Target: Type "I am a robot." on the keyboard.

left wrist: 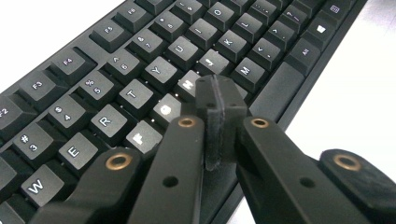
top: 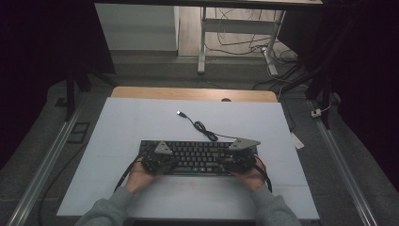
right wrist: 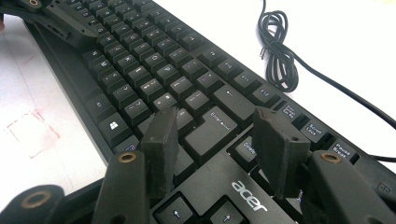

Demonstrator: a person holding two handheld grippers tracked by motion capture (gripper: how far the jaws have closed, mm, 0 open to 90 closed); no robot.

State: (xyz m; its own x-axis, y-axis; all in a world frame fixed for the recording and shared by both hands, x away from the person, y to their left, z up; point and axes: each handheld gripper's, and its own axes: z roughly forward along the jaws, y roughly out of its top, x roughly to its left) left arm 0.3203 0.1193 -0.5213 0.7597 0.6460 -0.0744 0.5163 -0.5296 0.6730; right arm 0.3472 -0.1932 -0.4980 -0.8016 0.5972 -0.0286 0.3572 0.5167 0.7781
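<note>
Keyboard (top: 200, 157) under both tongs

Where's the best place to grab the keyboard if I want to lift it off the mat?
Probably the keyboard's short right end, approached from the right with jaws one above, one below: it lies flat and low. The right gripper hovers open there; avoid the coiled cable behind.
</note>
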